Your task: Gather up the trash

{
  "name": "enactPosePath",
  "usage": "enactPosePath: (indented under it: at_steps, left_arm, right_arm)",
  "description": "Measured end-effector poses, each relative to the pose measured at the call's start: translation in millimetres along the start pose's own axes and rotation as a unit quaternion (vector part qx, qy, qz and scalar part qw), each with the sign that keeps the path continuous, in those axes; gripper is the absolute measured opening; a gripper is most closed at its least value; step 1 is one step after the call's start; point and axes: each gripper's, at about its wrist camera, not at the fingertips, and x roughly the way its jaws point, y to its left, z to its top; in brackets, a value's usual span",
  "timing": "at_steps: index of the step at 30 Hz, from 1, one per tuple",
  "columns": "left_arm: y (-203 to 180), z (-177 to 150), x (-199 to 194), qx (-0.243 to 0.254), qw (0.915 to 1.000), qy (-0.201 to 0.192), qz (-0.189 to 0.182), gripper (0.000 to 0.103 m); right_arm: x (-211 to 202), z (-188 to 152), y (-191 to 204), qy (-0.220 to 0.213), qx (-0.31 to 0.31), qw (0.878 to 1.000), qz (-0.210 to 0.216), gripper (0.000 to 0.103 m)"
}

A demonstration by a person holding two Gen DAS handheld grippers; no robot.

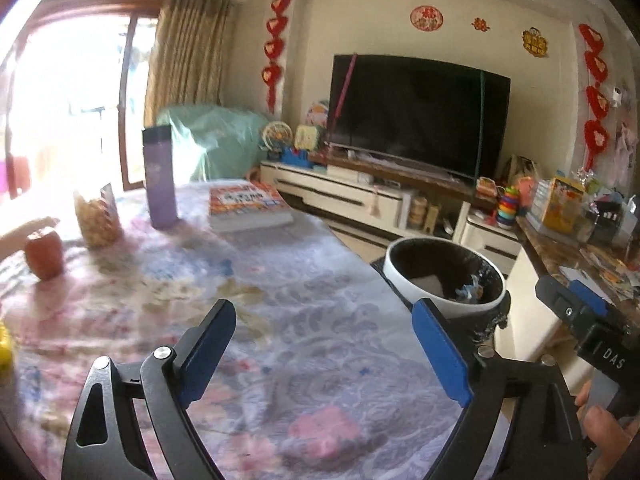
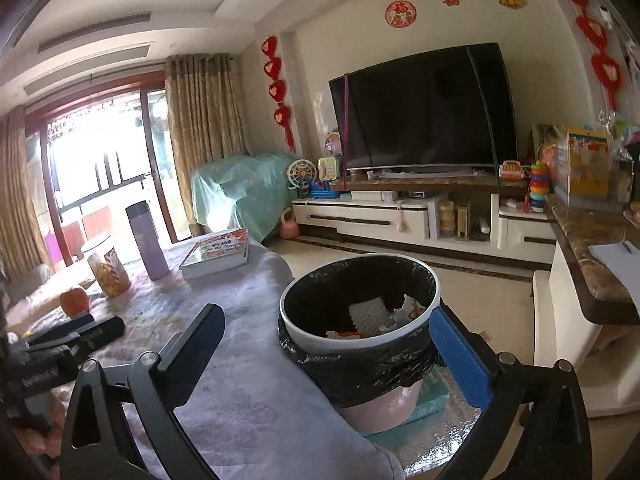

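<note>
A white bin with a black liner (image 2: 360,340) stands on the floor by the table's right edge and holds scraps of paper and wrappers (image 2: 384,316). It also shows in the left wrist view (image 1: 444,280). My right gripper (image 2: 328,328) is open and empty, its fingers straddling the bin's near side from above. My left gripper (image 1: 324,332) is open and empty over the flowered tablecloth (image 1: 280,320). The right gripper's body shows at the right edge of the left wrist view (image 1: 592,320).
On the table stand a purple bottle (image 1: 160,176), a snack jar (image 1: 98,216), a red apple (image 1: 45,254) and a book (image 1: 248,204). A yellow thing (image 1: 5,350) lies at the left edge. A TV cabinet (image 2: 400,216) and a counter (image 2: 592,260) lie beyond.
</note>
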Motion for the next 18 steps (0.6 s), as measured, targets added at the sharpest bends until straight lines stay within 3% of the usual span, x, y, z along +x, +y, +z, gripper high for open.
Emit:
enactPosePath:
  at_steps: [18]
  left_arm:
    - [-2, -12, -21, 0.02, 0.9982, -0.041, 0.039, 0.09]
  right_arm:
    - [-23, -2, 9, -0.048, -0.009, 0.999, -0.02, 0.103]
